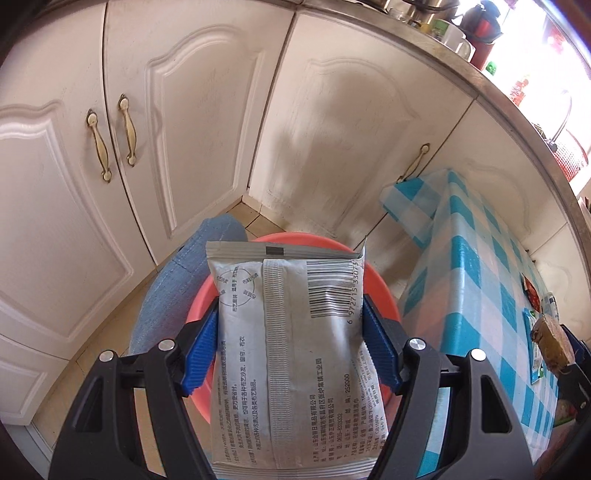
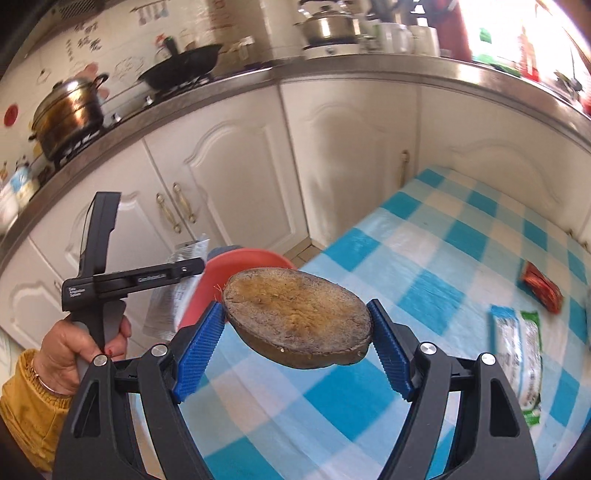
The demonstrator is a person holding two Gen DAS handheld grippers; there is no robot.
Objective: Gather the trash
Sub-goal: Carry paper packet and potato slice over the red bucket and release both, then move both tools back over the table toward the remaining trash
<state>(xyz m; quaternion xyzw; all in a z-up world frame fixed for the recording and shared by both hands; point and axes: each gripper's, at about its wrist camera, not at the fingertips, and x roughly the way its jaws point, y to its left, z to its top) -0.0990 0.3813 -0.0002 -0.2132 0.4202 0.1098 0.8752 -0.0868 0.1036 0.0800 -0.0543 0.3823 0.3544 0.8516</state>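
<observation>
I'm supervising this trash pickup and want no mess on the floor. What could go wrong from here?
1. The brown disc is pinched only at its edges by the right gripper; it might slip onto the checked tablecloth.
2. The grey packet in the left gripper is wide, so released off-centre it could miss the red basin.

You are in a home kitchen: white cabinets [image 1: 192,122] with brass handles [image 1: 127,129] run under a steel counter [image 2: 369,70]. On it sit a stove [image 2: 85,142] carrying a steamer pot [image 2: 70,114] and a wok [image 2: 181,70], with a kettle [image 2: 327,26] further along. Beside you stands a table [image 2: 424,266] in blue-checked cloth.
</observation>
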